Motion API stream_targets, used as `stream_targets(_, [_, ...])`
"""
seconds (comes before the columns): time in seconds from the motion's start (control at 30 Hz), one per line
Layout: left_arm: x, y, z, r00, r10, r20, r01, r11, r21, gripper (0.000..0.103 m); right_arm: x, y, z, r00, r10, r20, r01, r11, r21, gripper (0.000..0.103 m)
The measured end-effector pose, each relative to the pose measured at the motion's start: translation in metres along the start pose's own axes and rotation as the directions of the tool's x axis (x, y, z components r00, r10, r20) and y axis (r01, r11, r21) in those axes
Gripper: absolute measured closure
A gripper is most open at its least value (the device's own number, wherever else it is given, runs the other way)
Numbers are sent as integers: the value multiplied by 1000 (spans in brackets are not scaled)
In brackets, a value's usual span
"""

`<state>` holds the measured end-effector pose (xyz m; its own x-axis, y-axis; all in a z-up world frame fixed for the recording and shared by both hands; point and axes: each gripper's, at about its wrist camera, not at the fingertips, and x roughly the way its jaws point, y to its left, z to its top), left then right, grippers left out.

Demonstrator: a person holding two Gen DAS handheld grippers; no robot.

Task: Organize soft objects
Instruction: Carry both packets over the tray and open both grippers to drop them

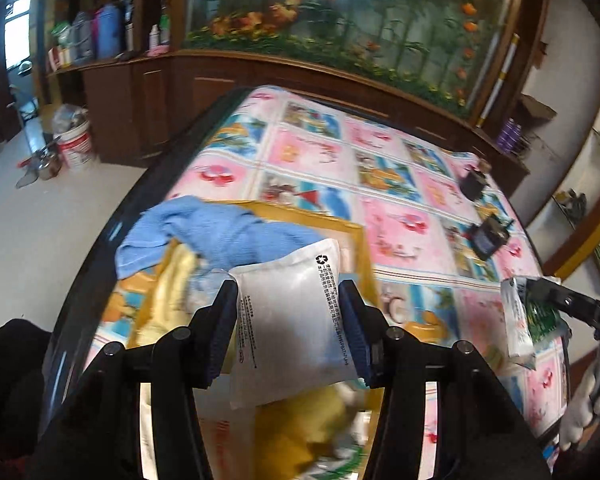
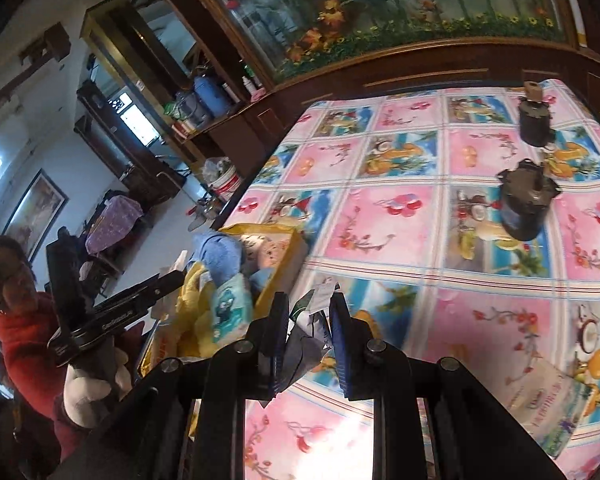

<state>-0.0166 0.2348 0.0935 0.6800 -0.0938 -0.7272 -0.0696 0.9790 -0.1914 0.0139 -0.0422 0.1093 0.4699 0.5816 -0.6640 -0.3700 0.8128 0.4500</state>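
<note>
While the left gripper (image 1: 288,316) clamps a white pouch (image 1: 292,320) above the full yellow box (image 1: 360,240), the right gripper (image 2: 308,340) pinches a crumpled packet (image 2: 310,320), two black pots (image 2: 526,204) standing far across the table (image 2: 420,240).

Both my views are daylit, the window (image 1: 18,30) blown out white. Strong fisheye bending curves the worktop (image 1: 380,168) edges and darkens corners. Glare whitens the cloth between my fingers (image 2: 338,340). Motion blur smears the yellow box (image 1: 356,240) contents; cabinets stay fairly sharp.
</note>
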Motion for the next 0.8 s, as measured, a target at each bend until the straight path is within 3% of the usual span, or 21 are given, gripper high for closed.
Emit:
stream_targets(0.27, [14, 47, -11, 1000, 22, -16, -24, 993, -119, 52, 67, 62, -2, 986, 111, -124, -117, 993, -36, 82])
stream_targets(0.37, [14, 56, -12, 1000, 5, -10, -7, 989, -148, 46, 83, 81, -10, 979, 130, -158, -139, 989, -53, 81])
stream_targets(0.6, [2, 59, -12, 999, 22, 36, -16, 988, -156, 33, 104, 113, -31, 958, 179, -223, -201, 976, -81, 81])
stream_targets(0.8, [-14, 52, -13, 991, 103, 88, -92, 989, -116, 31, 120, 138, -58, 944, 137, -300, -195, 966, -171, 80])
